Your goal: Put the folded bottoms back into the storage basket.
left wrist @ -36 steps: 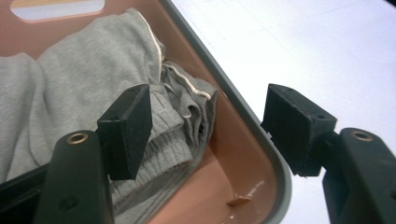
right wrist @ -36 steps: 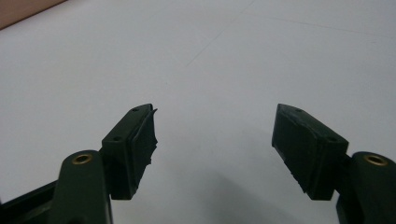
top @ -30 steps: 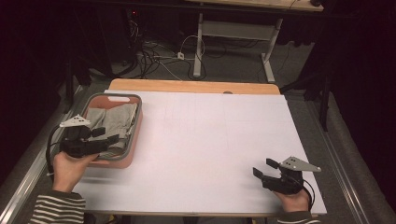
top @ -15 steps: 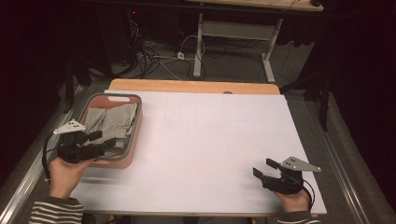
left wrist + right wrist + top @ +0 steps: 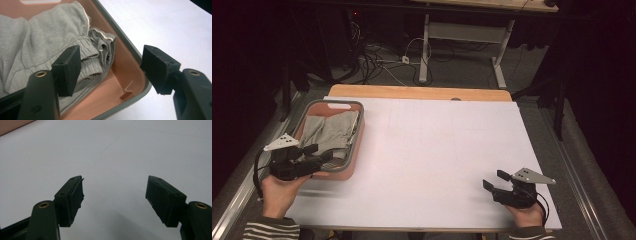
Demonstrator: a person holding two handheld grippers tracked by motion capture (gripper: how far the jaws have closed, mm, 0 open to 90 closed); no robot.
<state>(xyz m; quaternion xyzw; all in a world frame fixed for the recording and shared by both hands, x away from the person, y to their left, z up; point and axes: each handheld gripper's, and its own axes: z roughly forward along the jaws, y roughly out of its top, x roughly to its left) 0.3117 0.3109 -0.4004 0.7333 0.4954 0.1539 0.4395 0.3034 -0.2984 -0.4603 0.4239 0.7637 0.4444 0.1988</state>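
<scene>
A salmon-pink basin with a grey rim [image 5: 360, 120] stands at the table's left, and a crumpled grey garment [image 5: 329, 132] lies in it. My left gripper [image 5: 321, 152] hovers open at the basin's near right corner. In the left gripper view the left gripper [image 5: 113, 62] straddles the basin rim [image 5: 122, 37]: one jaw is over the garment [image 5: 45, 37], the other over the white tabletop, and neither pad touches anything. My right gripper [image 5: 494, 179] rests near the table's front right edge. It is open, and in the right gripper view the right gripper [image 5: 115, 192] has bare table between its jaws.
The white tabletop [image 5: 442, 145] stretches between the two hands. A wooden strip [image 5: 417, 92] runs along its far edge. Beyond it are a desk frame [image 5: 462, 32] and loose cables [image 5: 382, 60] on the dark floor.
My left gripper has drawn back a little toward the table's near left, still open. The right gripper has not moved.
</scene>
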